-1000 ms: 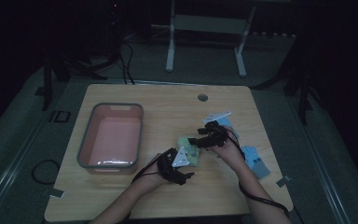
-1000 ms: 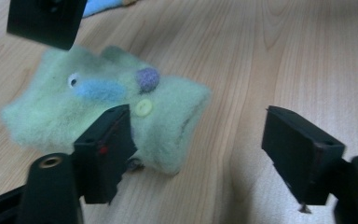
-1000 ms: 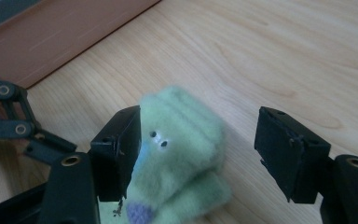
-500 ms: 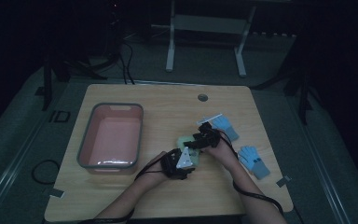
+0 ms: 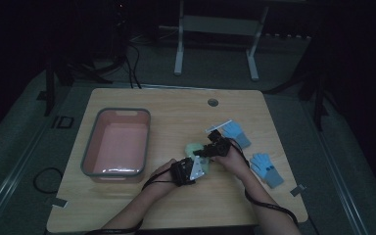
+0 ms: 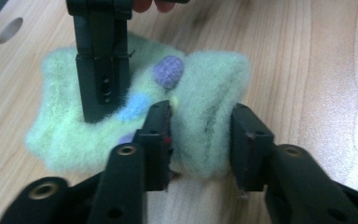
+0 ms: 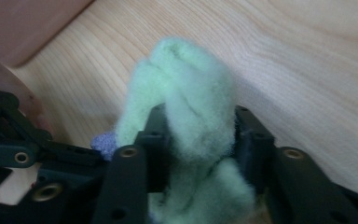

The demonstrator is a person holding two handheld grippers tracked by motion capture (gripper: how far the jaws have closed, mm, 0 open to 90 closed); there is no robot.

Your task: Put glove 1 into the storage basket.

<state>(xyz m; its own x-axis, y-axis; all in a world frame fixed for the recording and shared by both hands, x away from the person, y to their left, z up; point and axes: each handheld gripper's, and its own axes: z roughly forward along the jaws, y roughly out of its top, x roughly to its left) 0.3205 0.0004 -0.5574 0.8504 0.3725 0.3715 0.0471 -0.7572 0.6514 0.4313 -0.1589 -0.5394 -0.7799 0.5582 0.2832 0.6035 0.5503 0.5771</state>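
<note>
You are looking at a wooden worktop (image 5: 142, 210) that is carrying a pink tub (image 5: 117, 144) with a grey rim on its left half. Two blue gloves are lying at the right: one glove (image 5: 236, 133) farther back, another glove (image 5: 268, 169) nearer the front edge. A round hole (image 5: 213, 102) is sitting near the back edge.
</note>
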